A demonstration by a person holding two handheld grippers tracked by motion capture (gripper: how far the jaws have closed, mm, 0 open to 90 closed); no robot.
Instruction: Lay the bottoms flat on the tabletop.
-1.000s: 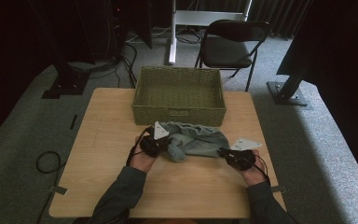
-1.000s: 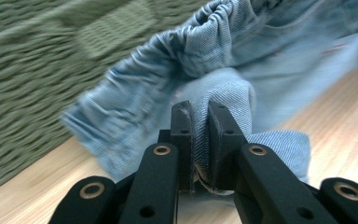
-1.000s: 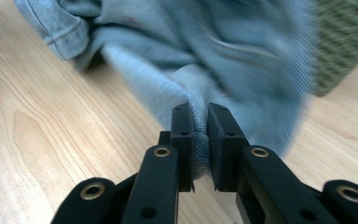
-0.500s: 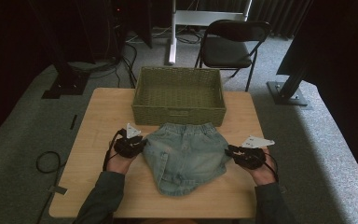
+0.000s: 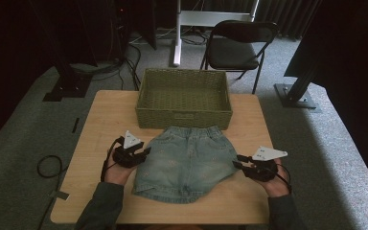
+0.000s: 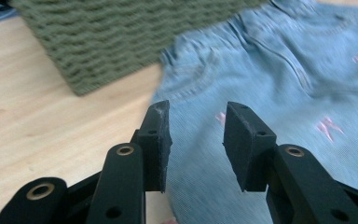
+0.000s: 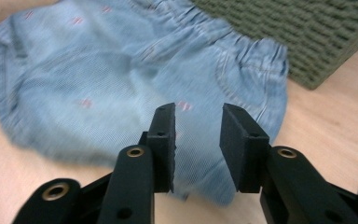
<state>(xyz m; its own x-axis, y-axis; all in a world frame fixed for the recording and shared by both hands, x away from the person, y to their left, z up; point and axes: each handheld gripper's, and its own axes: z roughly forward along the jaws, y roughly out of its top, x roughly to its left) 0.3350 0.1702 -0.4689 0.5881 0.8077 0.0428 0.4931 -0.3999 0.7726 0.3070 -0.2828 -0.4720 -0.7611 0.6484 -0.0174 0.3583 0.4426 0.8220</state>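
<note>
Apart, both tongs point(image 5: 146, 152) point(image 5: 237, 160) have just been opening beside denim shorts point(image 5: 187, 160); the basket point(image 5: 184, 117) sits behind.

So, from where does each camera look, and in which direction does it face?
High view: above the person's side, facing forward and down on the table; forearms, left gripper and right gripper show.
Left gripper view: rides the left gripper, faces the denim shorts; its open jaws show.
Right gripper view: rides the right gripper, faces the shorts; open jaws show.
All share the shorts and the green basket.
</note>
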